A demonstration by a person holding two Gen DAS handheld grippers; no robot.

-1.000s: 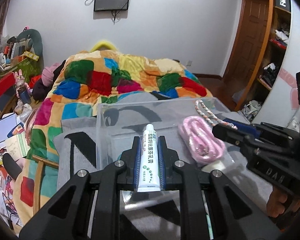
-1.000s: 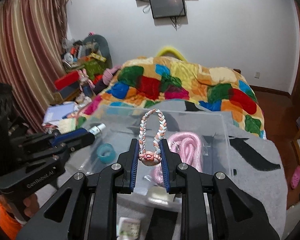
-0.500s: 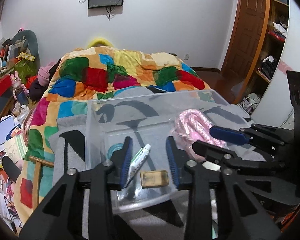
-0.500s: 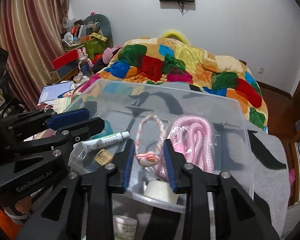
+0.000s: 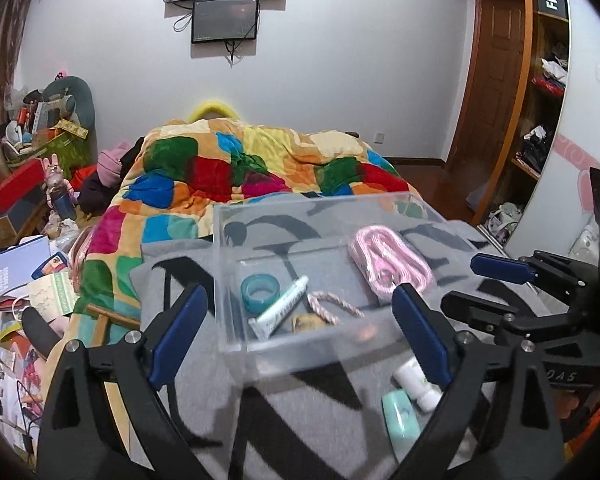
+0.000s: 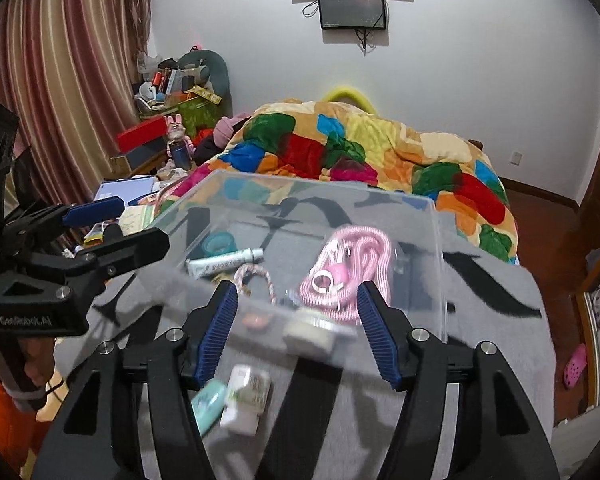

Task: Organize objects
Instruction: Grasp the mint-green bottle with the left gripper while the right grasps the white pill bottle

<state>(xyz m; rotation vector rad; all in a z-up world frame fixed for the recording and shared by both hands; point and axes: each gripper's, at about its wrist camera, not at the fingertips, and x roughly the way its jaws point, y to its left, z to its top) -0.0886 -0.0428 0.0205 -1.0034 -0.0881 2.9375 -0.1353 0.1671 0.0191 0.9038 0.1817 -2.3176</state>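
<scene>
A clear plastic box (image 5: 236, 240) (image 6: 436, 240) stands on a grey blanket. In it lie a white tube (image 5: 280, 309) (image 6: 224, 261), a braided cord loop (image 5: 332, 304) (image 6: 256, 276), a teal tape ring (image 5: 260, 289) (image 6: 218, 242), a pink coiled cable (image 5: 392, 260) (image 6: 348, 268) and a small tan piece (image 5: 306, 322). My left gripper (image 5: 300, 336) is open and empty in front of the box. My right gripper (image 6: 294, 330) is open and empty at the box's near wall. A white bottle (image 5: 416, 384) (image 6: 246, 396) and a mint-green item (image 5: 400, 420) (image 6: 208, 404) lie on the blanket outside the box.
A bed with a patchwork quilt (image 5: 236, 168) (image 6: 360, 148) lies behind the box. Cluttered books and boxes (image 5: 24, 272) fill the left side. A wooden shelf unit (image 5: 540, 92) stands at the right. Striped curtains (image 6: 60, 80) hang at the left.
Both grippers opened wide and drew back from the box. The tube and the braided cord loop now lie in the box.
</scene>
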